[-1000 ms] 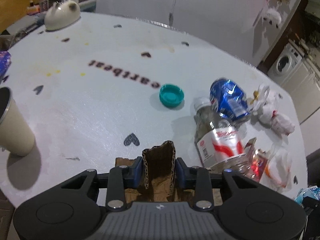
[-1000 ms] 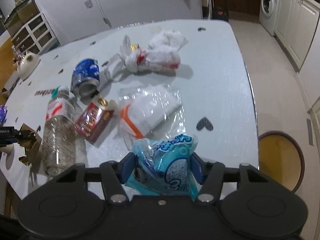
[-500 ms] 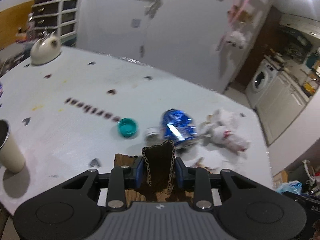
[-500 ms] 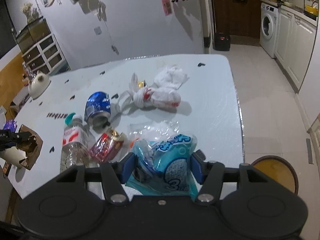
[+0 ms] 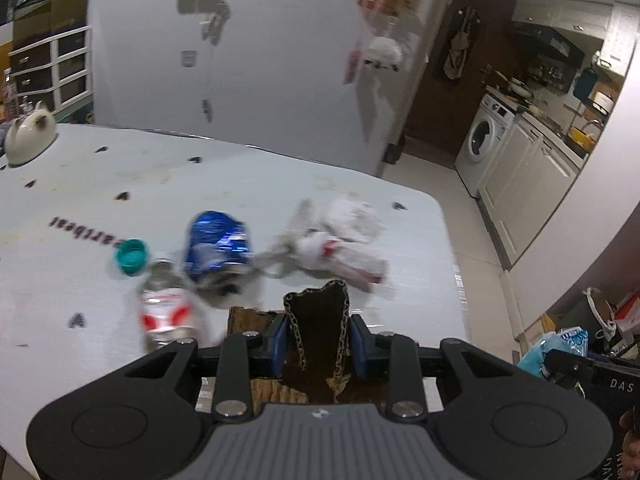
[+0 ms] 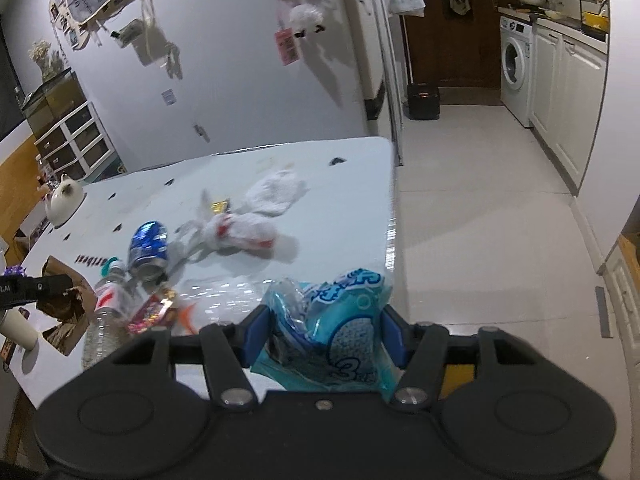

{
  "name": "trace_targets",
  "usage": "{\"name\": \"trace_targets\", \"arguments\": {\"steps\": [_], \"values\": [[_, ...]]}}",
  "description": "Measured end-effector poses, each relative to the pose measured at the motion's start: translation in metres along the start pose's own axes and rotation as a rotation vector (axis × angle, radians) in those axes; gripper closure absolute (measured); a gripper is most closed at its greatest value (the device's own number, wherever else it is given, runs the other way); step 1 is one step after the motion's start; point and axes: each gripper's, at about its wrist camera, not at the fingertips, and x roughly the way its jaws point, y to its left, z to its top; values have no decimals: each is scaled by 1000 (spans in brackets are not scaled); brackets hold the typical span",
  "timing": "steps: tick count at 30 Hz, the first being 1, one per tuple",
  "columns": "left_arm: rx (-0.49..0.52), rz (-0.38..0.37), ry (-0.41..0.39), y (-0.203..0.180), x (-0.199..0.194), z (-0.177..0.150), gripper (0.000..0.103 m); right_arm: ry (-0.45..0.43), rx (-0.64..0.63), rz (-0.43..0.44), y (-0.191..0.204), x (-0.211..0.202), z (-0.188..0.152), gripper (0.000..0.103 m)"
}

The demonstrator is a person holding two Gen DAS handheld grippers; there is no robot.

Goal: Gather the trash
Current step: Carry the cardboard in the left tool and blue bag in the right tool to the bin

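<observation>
My left gripper (image 5: pixel 318 340) is shut on a folded piece of brown cardboard (image 5: pixel 318 320), held above the white table (image 5: pixel 240 184). In the right wrist view the same cardboard (image 6: pixel 66 308) hangs at the far left. My right gripper (image 6: pixel 326 334) is shut on a crumpled light-blue plastic wrapper (image 6: pixel 340 332), lifted over the table's near right corner. On the table lie a crushed blue can (image 5: pixel 216 246), a clear bottle (image 5: pixel 166 312) with a red and white label, a teal cap (image 5: pixel 131 256), wadded white tissues (image 5: pixel 340 244), a red snack packet (image 6: pixel 154 308) and a clear bag (image 6: pixel 228 292).
A white teapot (image 5: pixel 28 140) stands at the table's far left corner, and a paper cup (image 6: pixel 18 326) near its left edge. Right of the table is open tiled floor (image 6: pixel 480 208), with a washing machine (image 6: pixel 516 68) and white cabinets behind it. Bags (image 5: pixel 600 320) sit on the floor.
Both grippers rose and drew back from the table with their loads, so the trash now lies farther off. The left view swung right; the paper cup left it.
</observation>
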Motion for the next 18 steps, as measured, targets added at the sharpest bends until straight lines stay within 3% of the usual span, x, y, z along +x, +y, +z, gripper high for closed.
{"name": "trace_targets", "arguments": {"steps": [11, 18], "values": [[69, -52, 31, -139, 44, -6, 70, 4, -5, -1, -123, -14, 22, 43], [141, -116, 95, -213, 85, -14, 70, 51, 15, -21, -186, -8, 24, 43]]}}
